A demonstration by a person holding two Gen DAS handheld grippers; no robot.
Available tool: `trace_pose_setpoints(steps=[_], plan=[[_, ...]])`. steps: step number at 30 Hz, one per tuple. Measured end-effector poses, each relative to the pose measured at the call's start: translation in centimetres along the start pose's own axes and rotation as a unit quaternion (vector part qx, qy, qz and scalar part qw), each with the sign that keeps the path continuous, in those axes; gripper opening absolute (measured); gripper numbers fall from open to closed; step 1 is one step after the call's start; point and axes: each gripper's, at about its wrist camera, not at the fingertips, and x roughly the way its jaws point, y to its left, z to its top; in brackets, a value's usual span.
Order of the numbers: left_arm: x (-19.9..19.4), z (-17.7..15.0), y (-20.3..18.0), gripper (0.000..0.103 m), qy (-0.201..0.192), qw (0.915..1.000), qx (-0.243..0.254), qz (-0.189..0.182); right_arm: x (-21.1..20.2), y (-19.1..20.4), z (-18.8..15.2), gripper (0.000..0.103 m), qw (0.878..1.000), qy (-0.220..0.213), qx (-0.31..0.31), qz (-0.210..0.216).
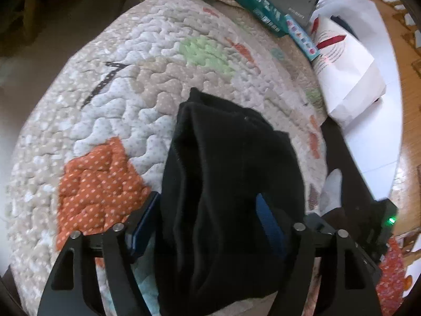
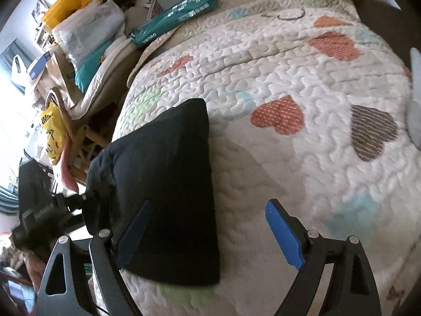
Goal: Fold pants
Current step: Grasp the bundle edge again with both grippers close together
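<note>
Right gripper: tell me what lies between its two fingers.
In the right wrist view, the open right gripper has the black pants' right edge and bare heart-patterned quilt between its fingers; neither pad clamps anything.

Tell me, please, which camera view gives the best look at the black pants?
The right wrist view: the black pants lie there as a folded slab on the quilt, outline mostly visible. The left wrist view shows only bunched cloth between the left gripper's fingers.

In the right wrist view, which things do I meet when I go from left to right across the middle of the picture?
Yellow plastic bag → black pants, folded on the quilt → orange heart patch → brown striped heart patch → pale blue thing at the right edge, too cut off to identify.
</note>
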Motion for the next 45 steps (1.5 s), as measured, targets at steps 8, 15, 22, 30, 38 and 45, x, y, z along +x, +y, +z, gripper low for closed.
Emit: trace_pose_setpoints(steps=[8,15,22,30,38,45], plan=[[0.9,-0.4,-2.0,0.05,-0.001,0.9984,0.056,0.006,4.6,0.1,2.9,0.092,0.997,0.032,0.027,0.07],[0.2,-0.4,-2.9,0.03,-0.005,0.9985,0.053,0.013,5.4,1.3,3.6,0.045,0.993,0.046,0.032,0.107],[0.7,2.8,-5.7,0.03,-0.014,0.9977,0.065,0.01,2.5,3.0,6.6,0.034,0.993,0.018,-0.003,0.117],[5.7,9.3,-7.5,0.033,-0.009,0.9973,0.067,0.029,3.8,2.3,13.0,0.034,0.996,-0.01,-0.001,0.089],[8.9,12.0,-4.7,0.05,0.019,0.9994,0.021,-0.017,8.2,-1.2,14.7,0.055,0.999,-0.001,0.026,0.043],[8.6,13.4,-4.5,0.052,0.024,0.9995,-0.006,-0.02,8.2,-3.8,14.0,0.075,0.997,-0.007,0.057,0.053]])
